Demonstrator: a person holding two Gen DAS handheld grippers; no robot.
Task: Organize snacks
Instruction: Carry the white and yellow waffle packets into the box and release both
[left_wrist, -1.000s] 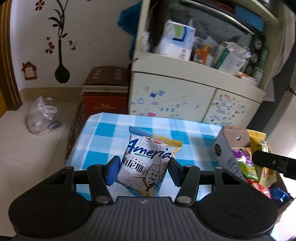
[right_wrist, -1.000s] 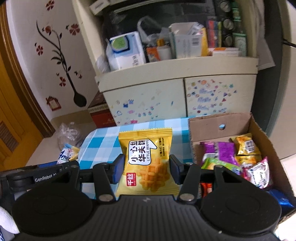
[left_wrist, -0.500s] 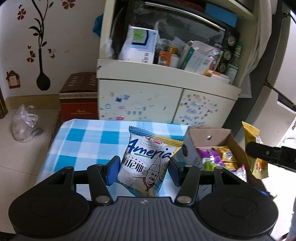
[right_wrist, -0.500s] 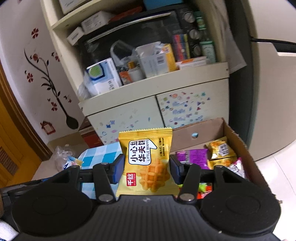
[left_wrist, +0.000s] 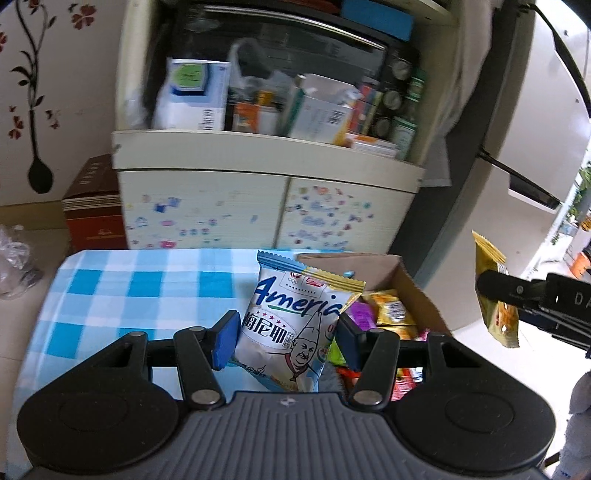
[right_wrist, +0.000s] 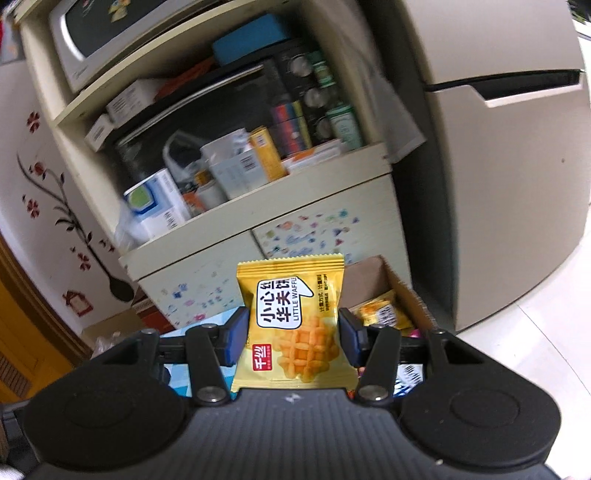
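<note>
My left gripper (left_wrist: 286, 341) is shut on a white and blue snack packet with a chef drawing (left_wrist: 291, 325), held above the checked tablecloth (left_wrist: 140, 295). Just right of it stands an open cardboard box (left_wrist: 373, 266) filled with several bright snack packets. My right gripper (right_wrist: 293, 334) is shut on a yellow waffle packet (right_wrist: 295, 321), raised in front of the cupboard with the cardboard box (right_wrist: 365, 277) behind and to its right. In the left wrist view the right gripper's finger and the waffle packet (left_wrist: 495, 295) hang beyond the box's right side.
A cream cupboard (left_wrist: 266, 206) with sticker-covered doors and a cluttered shelf stands behind the table. A red-brown carton (left_wrist: 92, 210) and a clear plastic bag (left_wrist: 14, 258) lie on the floor at left. A large appliance (right_wrist: 498, 184) stands at right.
Both grippers have swung to the right with their packets still held. The cardboard box has come closer to the middle of the left wrist view, and the right wrist view has rolled and tilted upward.
</note>
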